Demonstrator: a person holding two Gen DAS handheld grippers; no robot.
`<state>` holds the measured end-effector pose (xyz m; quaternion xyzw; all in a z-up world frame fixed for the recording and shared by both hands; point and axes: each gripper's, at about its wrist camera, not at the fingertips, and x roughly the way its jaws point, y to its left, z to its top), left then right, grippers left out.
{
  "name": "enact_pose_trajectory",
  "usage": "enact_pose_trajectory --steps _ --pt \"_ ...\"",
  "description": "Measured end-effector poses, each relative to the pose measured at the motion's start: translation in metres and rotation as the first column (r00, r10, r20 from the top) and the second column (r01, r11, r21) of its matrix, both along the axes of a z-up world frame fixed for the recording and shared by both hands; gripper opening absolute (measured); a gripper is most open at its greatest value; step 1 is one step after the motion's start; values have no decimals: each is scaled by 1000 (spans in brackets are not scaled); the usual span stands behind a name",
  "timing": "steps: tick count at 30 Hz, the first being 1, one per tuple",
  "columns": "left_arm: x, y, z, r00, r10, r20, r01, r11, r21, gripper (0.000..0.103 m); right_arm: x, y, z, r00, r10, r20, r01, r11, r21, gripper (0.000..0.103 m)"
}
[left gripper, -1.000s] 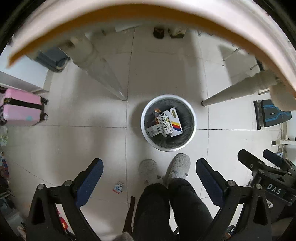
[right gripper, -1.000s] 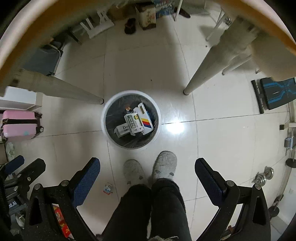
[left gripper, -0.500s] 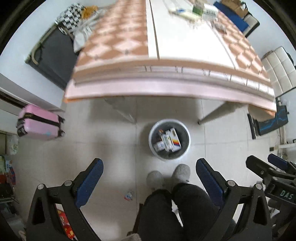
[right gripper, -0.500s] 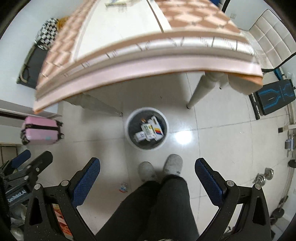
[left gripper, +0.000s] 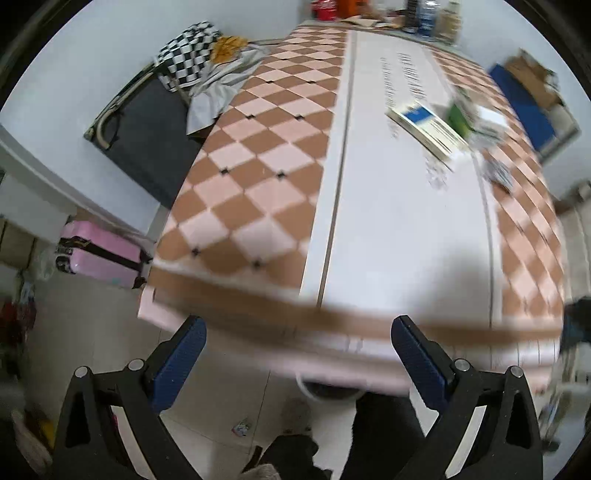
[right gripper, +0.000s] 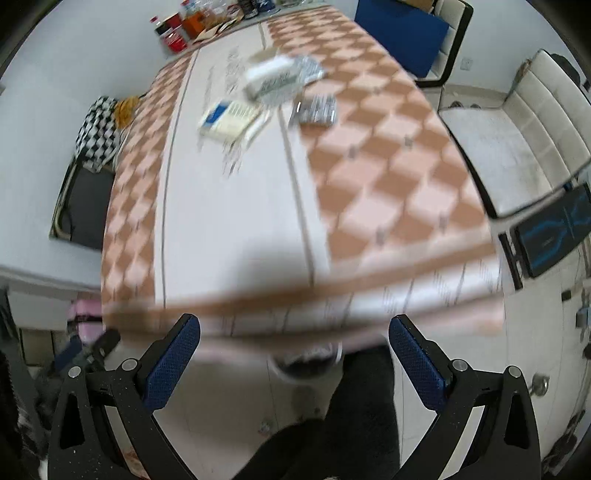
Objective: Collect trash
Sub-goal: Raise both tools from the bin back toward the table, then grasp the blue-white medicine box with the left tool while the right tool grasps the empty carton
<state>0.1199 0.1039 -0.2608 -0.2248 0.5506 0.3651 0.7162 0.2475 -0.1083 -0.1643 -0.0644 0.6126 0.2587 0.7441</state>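
Note:
Both views are blurred by motion. My left gripper is open and empty, above the near edge of the checkered table. My right gripper is open and empty too. Far down the table lie a white and blue box and more small packs. In the right wrist view the box, a white carton and a dark foil pack lie on the table. The white bin on the floor peeks out under the table edge; only its rim shows in the left wrist view.
A pink suitcase stands on the floor at the left. A dark cot with checkered cloth is beside the table. A white bench seat is at the right. Bottles stand at the table's far end. A person's dark legs are below.
Both grippers have risen and tilted up from looking down at the bin to looking along the tabletop. The bin has slid almost out of sight under the table edge. Both stayed open.

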Motion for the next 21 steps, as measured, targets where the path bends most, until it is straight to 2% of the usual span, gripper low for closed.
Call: enact_pose_trajectory --steps 6,9,13,16,21 --pt "83 49 -32 987 137 -86 -141 989 -38 102 157 88 -4 999 31 6 -31 999 -31 103" --pt "114 76 -56 968 205 -144 -215 975 -62 102 214 137 -13 998 66 -3 -66 996 -56 103" --pt "131 100 -77 945 272 -179 -293 951 -97 102 255 197 -32 992 129 -15 -130 986 -103 103" --pt "136 111 -83 934 299 -197 -324 940 -111 102 269 232 -52 984 179 -23 -180 969 -171 103" --pt "139 118 -84 921 325 -213 -358 923 -140 102 271 252 -85 975 211 -69 -222 942 -251 102"
